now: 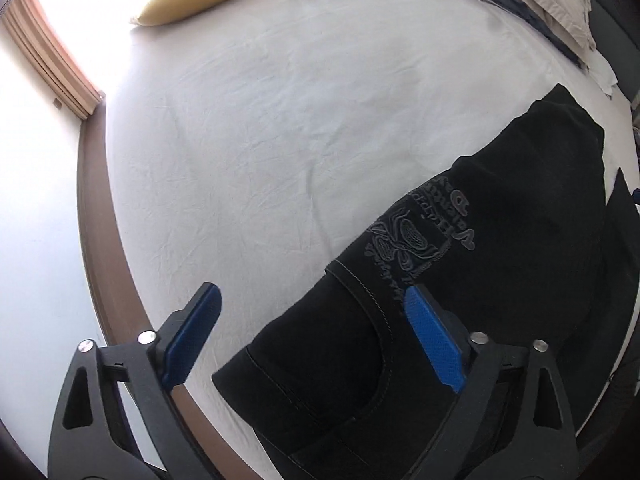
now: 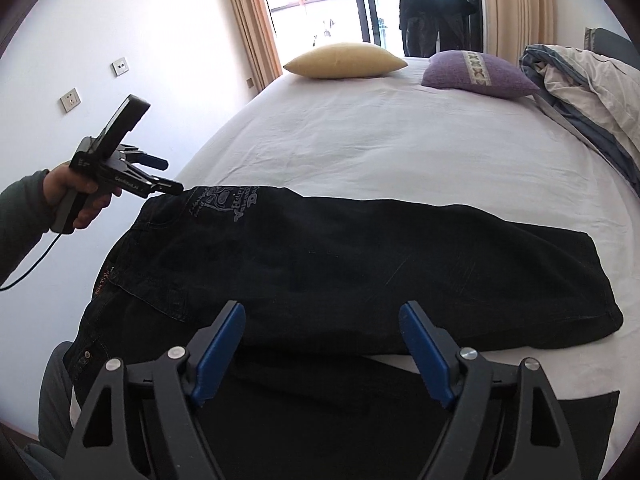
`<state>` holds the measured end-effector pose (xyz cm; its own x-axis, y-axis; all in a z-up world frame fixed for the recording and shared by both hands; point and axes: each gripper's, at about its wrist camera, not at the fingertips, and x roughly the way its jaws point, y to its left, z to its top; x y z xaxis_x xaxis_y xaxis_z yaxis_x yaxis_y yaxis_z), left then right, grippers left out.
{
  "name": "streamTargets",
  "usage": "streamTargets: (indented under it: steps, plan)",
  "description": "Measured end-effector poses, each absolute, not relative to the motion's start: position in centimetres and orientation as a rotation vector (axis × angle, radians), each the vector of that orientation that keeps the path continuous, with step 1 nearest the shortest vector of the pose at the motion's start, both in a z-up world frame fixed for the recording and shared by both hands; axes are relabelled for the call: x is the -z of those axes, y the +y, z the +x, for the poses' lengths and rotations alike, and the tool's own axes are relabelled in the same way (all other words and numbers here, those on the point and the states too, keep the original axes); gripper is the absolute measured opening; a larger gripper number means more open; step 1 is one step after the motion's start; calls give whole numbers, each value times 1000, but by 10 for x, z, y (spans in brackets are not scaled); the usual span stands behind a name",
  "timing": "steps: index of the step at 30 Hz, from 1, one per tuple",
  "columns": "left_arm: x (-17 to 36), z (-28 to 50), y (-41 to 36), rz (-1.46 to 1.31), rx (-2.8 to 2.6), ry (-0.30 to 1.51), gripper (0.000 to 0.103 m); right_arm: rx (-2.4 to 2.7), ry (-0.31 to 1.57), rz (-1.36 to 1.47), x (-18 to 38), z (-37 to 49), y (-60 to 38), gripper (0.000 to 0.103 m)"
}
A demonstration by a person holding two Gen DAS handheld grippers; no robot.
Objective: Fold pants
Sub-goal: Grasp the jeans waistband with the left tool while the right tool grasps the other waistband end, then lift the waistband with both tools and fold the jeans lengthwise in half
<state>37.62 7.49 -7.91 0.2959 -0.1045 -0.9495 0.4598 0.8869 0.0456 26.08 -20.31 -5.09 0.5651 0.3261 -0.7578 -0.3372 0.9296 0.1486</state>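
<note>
Black pants (image 2: 340,264) lie flat on the white bed sheet (image 2: 380,144), waistband at the left, legs running right; one leg lies near the bed's front edge. A grey embroidered design (image 2: 224,202) marks the far hip. In the left wrist view the pants (image 1: 480,260) fill the lower right. My left gripper (image 1: 312,332) is open, hovering over the waistband corner; it also shows in the right wrist view (image 2: 166,176). My right gripper (image 2: 322,344) is open and empty above the near leg.
A yellow pillow (image 2: 346,60) and a purple pillow (image 2: 478,74) lie at the bed's far end. A crumpled duvet (image 2: 588,96) is heaped on the right. A brown bed frame (image 1: 96,240) and white wall run along the left side.
</note>
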Motion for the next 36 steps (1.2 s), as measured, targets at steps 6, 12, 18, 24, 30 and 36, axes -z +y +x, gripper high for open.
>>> streamTargets:
  steps: [6,12,18,24,30,36]
  plan:
    - [116,401,69,339,486,1320,80,-434,920,-31,67,286,-198,78]
    - [130,405,64,328,517,1358,39,-474,930,-46,71,299,-192,74]
    - [122,383,49,409,493,1284,7,-534,911,-118,60,319,-176,71]
    - [89,342,57,420,444,1094,6,-615,878,-261,48,359,-152,67]
    - [64,296,49,501,400,925,6,-735,894,-446,50,399,-111,56]
    - [55,281,57,528,398,879,6,-817,950,-605,62,418,-77,49]
